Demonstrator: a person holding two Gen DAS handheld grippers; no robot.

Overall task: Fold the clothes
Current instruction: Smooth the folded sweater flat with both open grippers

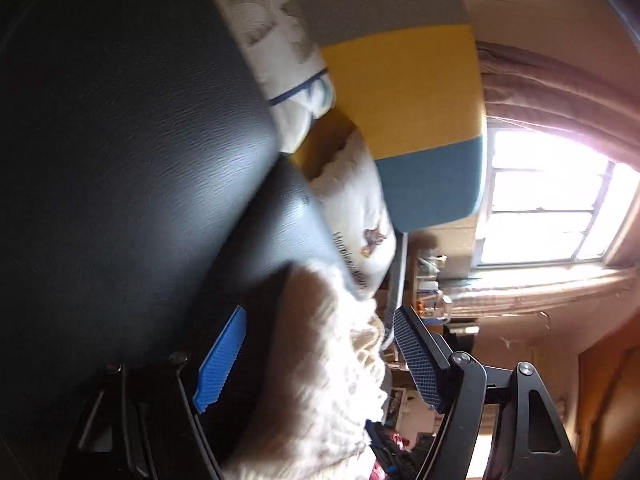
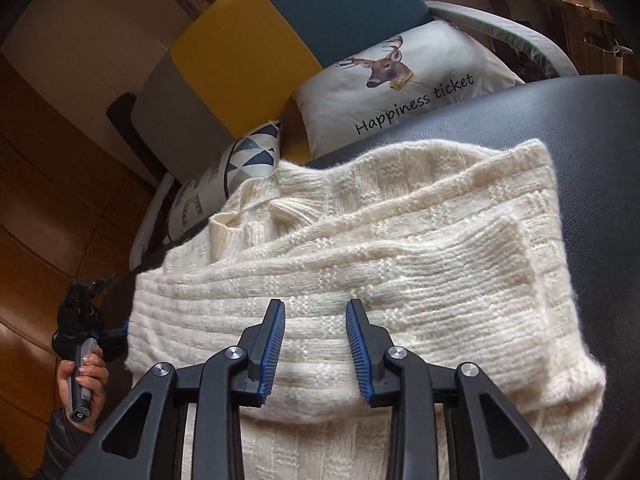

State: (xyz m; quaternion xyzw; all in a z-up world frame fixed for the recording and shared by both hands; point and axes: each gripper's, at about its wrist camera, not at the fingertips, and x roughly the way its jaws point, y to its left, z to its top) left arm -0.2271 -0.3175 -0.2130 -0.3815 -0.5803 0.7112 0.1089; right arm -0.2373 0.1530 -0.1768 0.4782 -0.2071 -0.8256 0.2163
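Sweater: cream knit sweater (image 2: 360, 264) lies folded on the black leather surface (image 2: 560, 128), one ribbed sleeve laid across the top; near hem cut off behind the right gripper's frame.
Right gripper: right gripper (image 2: 316, 344) hangs over the sweater's near part, blue pads spread with knit showing between them; whether the tips touch the knit, cannot tell.
Left gripper: left gripper (image 1: 316, 356) has its jaws wide apart, a blurred fold of sweater (image 1: 320, 380) between them, not pinched.
Left gripper, other view: the right wrist camera shows the left gripper (image 2: 116, 336) at the sweater's left edge, held by the left hand (image 2: 82, 380); its fingers are hidden behind the fabric edge.
Hard to read: left wrist view is rolled sideways and motion-blurred; window (image 1: 552, 200) blown out.
Only in right view: deer cushion (image 2: 400, 80) reads "Happiness ticket"; triangle-pattern cushion (image 2: 248, 152) beside it.
Both views: yellow-and-teal chair back (image 2: 288, 28) behind the cushions.
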